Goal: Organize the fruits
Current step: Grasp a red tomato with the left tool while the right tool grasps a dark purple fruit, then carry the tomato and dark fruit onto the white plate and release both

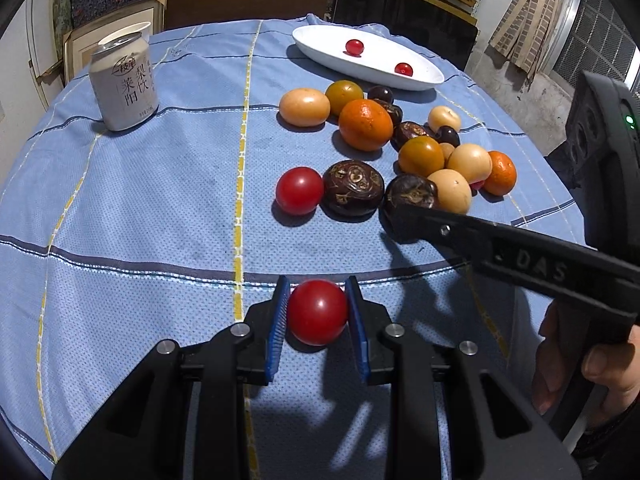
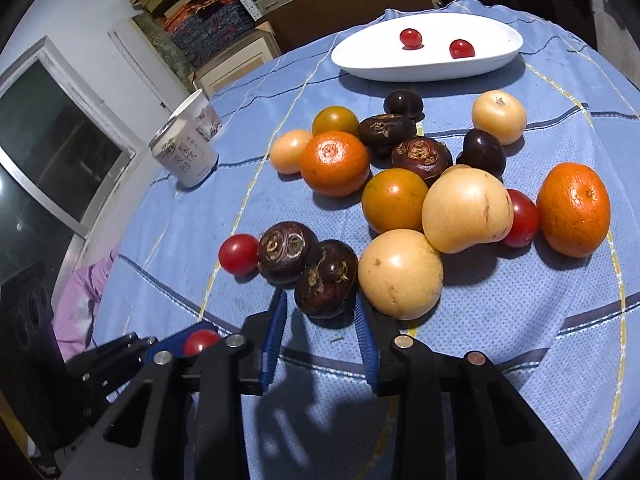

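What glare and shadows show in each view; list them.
Left wrist: a glare spot on the tomato in the left claw; the right claw throws a dark shadow on the cloth. Right wrist: sheen on the oranges and the water chestnut; claw shadow at bottom; edges bend.

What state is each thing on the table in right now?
Left tongs: shut on a red tomato.
Right tongs: shut on a dark water chestnut.
White dish: holds two small red tomatoes.
Drink can: upright, top looks unopened.
Loose fruit pile: resting on the cloth.
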Available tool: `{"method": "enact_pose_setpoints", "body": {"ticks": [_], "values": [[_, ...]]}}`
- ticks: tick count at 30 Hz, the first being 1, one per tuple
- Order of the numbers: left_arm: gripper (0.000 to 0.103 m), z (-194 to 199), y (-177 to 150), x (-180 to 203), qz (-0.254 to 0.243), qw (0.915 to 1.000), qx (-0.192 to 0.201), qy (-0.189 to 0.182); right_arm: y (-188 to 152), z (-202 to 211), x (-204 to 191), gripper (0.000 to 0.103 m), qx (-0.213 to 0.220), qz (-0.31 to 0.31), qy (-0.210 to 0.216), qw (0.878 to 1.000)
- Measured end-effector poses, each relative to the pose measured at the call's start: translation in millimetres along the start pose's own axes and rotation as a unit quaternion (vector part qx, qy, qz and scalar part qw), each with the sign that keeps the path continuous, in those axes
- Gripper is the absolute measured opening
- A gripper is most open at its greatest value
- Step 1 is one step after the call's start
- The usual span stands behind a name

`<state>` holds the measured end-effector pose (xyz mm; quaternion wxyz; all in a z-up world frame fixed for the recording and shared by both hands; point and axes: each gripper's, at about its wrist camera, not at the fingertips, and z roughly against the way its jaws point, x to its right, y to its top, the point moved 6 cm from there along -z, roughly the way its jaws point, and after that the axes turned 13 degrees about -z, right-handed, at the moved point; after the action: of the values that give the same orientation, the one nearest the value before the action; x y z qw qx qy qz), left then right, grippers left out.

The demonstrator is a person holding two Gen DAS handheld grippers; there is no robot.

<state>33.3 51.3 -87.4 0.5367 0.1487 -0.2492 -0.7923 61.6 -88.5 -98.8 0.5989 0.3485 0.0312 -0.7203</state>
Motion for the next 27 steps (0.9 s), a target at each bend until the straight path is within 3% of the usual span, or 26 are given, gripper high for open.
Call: {"method": "enact_pose_setpoints", "body": {"ticks": [5, 12, 14, 16, 17, 22, 27], "values": [[0.028, -0.4, -0.7, 0.2, 0.003, 1.0000, 0.001, -0.002, 1.1, 0.1, 4.0, 0.028, -0.004, -0.025, 0.018, 1.000], [0.028, 0.6, -1.4, -4.1, 0.005, 1.0000, 0.000, 0.001, -1.1, 17.7, -5.6, 0.022, 0.008, 0.027, 0.027, 0.999], [0.028, -0.7, -1.5, -5.0, 0.006, 1.0000, -0.003, 0.003, -3.9, 10.3, -3.1, 0.022, -0.026, 0.028, 0.020, 0.999], [0.028, -0.9, 0.5, -4.6, 0.006, 1.0000, -0.002, 0.004, -4.1, 7.4, -0.1, 0.027, -0.032, 0.018, 0.012, 0.999], [0.028, -1.5, 1.2, -4.4, 0.007, 1.0000, -0.002, 0.003, -3.6, 7.0, 0.8, 0.035, -0.028, 0.016, 0.007, 0.999], [0.028, -2.5, 2.1, -3.5, 0.005, 1.0000, -0.003, 0.001, 0.2, -0.4, -0.7, 0.037, -0.022, -0.006, 0.019, 1.000], [0.028, -2.0, 2.0, -5.0, 0.008, 1.0000, -0.002, -0.004, 3.2, -1.0, -0.6, 0.023, -0.012, -0.003, 0.019, 1.000]]}}
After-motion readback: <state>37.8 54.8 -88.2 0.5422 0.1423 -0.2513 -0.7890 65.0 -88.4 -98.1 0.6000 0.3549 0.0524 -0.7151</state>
